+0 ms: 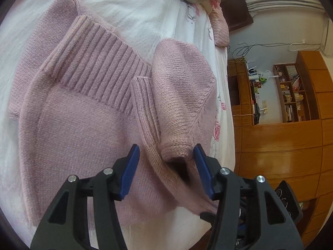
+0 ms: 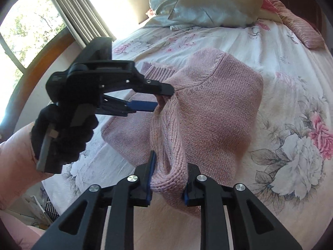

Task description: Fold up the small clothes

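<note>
Lying across the floral bedspread (image 1: 145, 10), a pink knitted sweater (image 1: 83, 129) fills the left and centre of the left wrist view, its wide ribbed band (image 1: 100, 66) running diagonally from the upper left toward the middle. Just right of centre a sleeve (image 1: 183, 87) is doubled over the body, with its ribbed cuff (image 1: 145, 104) beside the band. At the bottom the left gripper (image 1: 166, 156) has its blue-padded fingers spread apart on either side of a raised fold of the knit, with clear gaps showing; nothing is pinched between them. At the right edge stand wooden cabinets (image 1: 281, 141) and a bookshelf (image 1: 291, 91).

In the right wrist view, a window (image 2: 31, 31) with vertical blinds occupies the upper left. Below it a black-gloved hand (image 2: 64, 133) holds the left gripper's handle, its tips reaching the sweater's edge in mid-frame. At bottom centre the right gripper (image 2: 168, 179) is clamped on a thick roll of pink knit, lifting that part of the sweater above the bedspread. Pillows (image 2: 208, 4) lie at the top, and a large printed rose shows at the right.
</note>
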`<action>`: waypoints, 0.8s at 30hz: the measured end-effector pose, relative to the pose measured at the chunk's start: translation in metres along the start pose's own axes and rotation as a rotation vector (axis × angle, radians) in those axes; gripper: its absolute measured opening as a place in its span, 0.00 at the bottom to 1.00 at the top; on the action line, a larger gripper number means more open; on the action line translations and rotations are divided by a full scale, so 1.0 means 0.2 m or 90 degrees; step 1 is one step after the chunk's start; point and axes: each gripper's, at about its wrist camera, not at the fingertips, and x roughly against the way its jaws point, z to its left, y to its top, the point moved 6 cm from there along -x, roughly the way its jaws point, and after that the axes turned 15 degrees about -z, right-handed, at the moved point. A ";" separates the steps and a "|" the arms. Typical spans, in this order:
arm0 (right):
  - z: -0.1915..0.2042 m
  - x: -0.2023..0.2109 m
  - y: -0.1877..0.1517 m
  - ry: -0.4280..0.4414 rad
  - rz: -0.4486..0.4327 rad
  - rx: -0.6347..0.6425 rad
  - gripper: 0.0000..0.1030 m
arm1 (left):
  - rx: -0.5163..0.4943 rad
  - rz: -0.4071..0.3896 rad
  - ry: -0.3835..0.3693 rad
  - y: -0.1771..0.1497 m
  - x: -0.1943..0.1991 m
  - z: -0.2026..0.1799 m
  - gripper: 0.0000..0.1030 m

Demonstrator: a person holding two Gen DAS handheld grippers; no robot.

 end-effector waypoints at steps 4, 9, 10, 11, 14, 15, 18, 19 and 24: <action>0.00 0.06 0.03 0.019 -0.024 -0.025 0.20 | 0.023 0.013 0.000 0.03 -0.12 0.00 0.56; 0.00 0.07 0.05 0.031 -0.035 -0.052 0.20 | 0.010 0.004 -0.023 0.11 -0.17 -0.08 0.26; 0.01 0.07 0.05 0.032 -0.036 -0.051 0.20 | -0.006 0.000 -0.027 0.12 -0.16 -0.10 0.22; 0.02 0.06 0.06 0.033 -0.037 -0.051 0.20 | -0.024 -0.008 -0.029 0.14 -0.14 -0.13 0.21; 0.09 0.05 0.11 0.059 -0.054 -0.057 0.20 | -0.058 -0.045 -0.057 0.21 -0.01 -0.22 0.19; 0.12 0.05 0.13 0.071 -0.059 -0.056 0.20 | -0.066 -0.058 -0.067 0.25 0.04 -0.24 0.19; 0.24 0.02 0.20 0.109 -0.073 -0.044 0.20 | -0.097 -0.092 -0.070 0.33 0.21 -0.25 0.19; 0.29 0.00 0.21 0.117 -0.072 -0.035 0.20 | -0.109 -0.103 -0.066 0.35 0.26 -0.24 0.19; 0.52 -0.19 0.22 0.148 -0.042 -0.008 0.20 | -0.143 -0.140 -0.021 0.45 0.45 -0.03 0.19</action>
